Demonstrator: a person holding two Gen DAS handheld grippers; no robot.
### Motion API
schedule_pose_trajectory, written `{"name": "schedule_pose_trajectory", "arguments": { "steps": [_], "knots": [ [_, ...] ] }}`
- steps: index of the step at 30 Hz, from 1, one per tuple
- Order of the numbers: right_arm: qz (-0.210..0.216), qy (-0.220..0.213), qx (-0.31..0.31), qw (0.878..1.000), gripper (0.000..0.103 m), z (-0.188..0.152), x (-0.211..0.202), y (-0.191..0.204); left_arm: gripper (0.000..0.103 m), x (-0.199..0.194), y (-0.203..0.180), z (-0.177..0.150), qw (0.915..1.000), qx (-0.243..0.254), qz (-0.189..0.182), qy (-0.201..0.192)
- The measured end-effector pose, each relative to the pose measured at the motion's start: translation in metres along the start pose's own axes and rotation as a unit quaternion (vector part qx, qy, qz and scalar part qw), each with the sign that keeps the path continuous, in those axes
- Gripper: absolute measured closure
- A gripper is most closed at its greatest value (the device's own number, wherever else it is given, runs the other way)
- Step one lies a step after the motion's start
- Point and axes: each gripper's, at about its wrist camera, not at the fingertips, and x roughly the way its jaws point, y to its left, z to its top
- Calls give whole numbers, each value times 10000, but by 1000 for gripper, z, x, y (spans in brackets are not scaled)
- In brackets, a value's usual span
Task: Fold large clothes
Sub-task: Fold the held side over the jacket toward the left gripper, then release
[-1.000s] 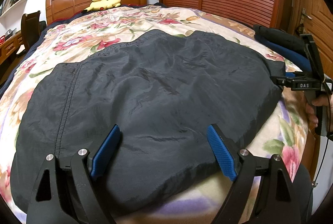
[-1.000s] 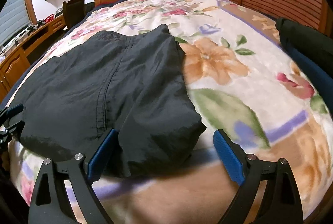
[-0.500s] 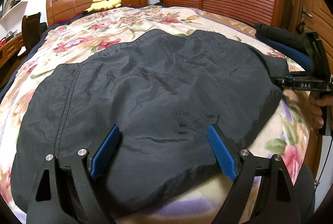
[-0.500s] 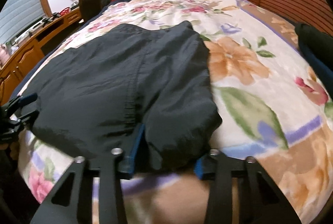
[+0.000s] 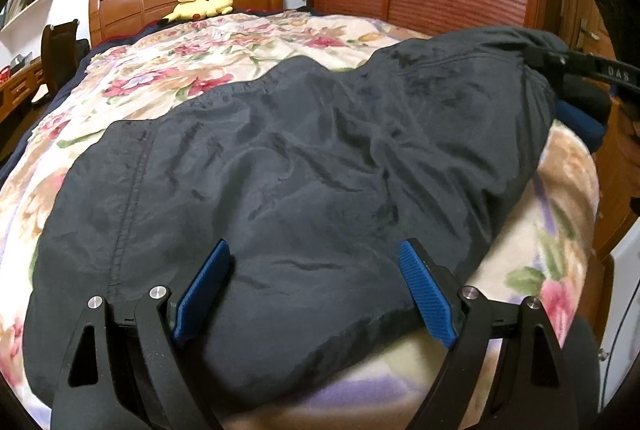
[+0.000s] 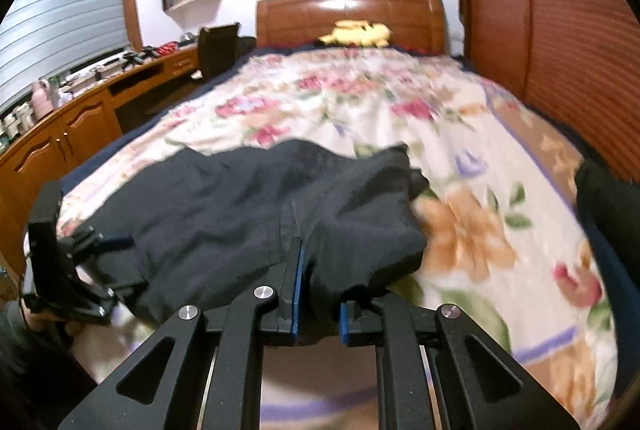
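While the dark garment (image 5: 304, 166) lies spread across the floral bedspread (image 5: 192, 70), its near edge toward 6 o'clock in the left wrist view, one corner is seen raised at 2 o'clock. That corner is pinched in the right gripper (image 6: 318, 294), whose blue pads (image 6: 298, 294) are closed on a bunched fold of fabric. The left gripper (image 5: 316, 294) is held low over the near hem, fingers spread wide, cloth lying between them but not gripped. The step in hand is judged to be a lift-and-carry of the right corner across the garment. It is best done if the near hem is pinned or grasped by the left gripper first, so the body is not dragged. The raised corner should be carried toward 9 o'clock with light tension, edges matched before release. Slippery, wrinkle-prone fabric is suspected.
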Motion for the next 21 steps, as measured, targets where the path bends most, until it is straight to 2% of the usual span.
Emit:
{"name": "schedule_pose_trajectory", "arguments": {
  "steps": [4, 9, 14, 21],
  "knots": [
    [256, -183, -239, 9992, 91, 21, 2, 30, 16, -24, 17, 3, 9994, -109, -175, -285],
    [653, -336, -635, 9953, 92, 28, 11, 71, 16, -63, 59, 3, 9969, -339, 57, -713],
    [1080, -378, -1035, 9880, 94, 35, 31, 118, 16, -84, 98, -6, 9940, -553, 258, -904],
    [1816, -437, -1340, 9732, 96, 47, 74, 157, 16, -107, 150, -28, 9874, -974, 623, -1082]
  ]
}}
